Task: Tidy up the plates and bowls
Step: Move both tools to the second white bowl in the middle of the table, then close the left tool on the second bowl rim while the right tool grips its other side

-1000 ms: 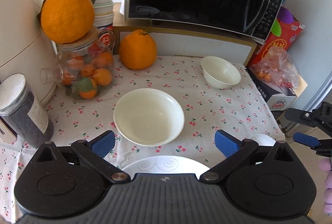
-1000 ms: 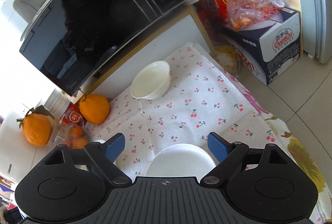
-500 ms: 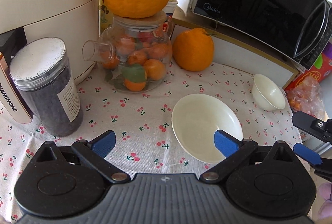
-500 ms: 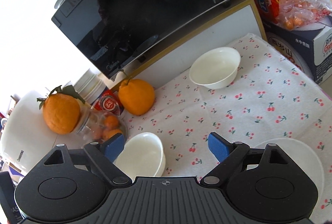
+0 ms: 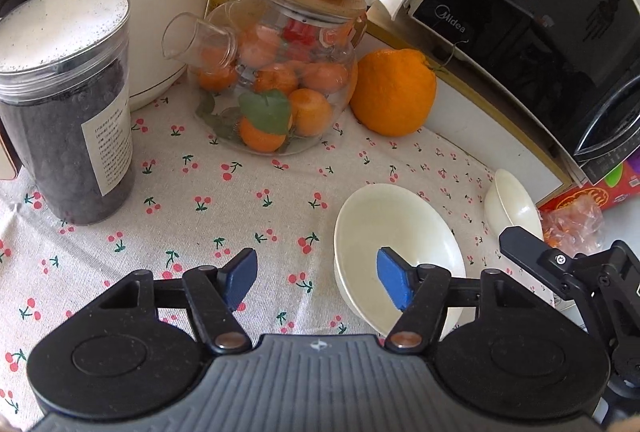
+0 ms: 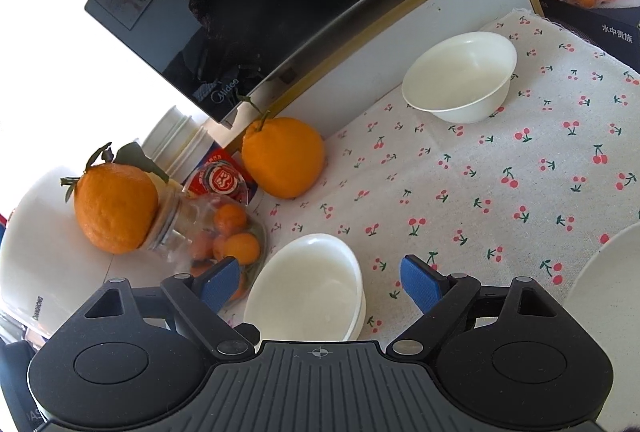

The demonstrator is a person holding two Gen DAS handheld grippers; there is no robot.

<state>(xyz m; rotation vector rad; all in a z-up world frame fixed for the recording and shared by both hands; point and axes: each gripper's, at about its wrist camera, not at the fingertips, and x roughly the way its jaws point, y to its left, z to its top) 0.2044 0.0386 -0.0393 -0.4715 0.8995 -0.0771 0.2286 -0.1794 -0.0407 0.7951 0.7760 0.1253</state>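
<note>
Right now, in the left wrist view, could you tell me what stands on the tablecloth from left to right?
Dark jar → glass teapot of small oranges → large orange → larger white bowl → smaller white bowl.

left tool (image 5: 316, 278): jaws just closing, nothing gripped | right tool (image 6: 320, 282): apart (seemingly empty)

Bright daylight in both views; big white blown-out patch left of microwave (image 6: 280, 12) in right wrist view, no detail there; microwave door dark and shiny, shows dim reflections; soft short shadows on cloth (image 5: 200, 192) under jar (image 5: 68, 104) and glass pot (image 5: 276, 88), falling away from microwave; straight lines of microwave bend near picture edges; corners black; near things sharp, no blur.
</note>
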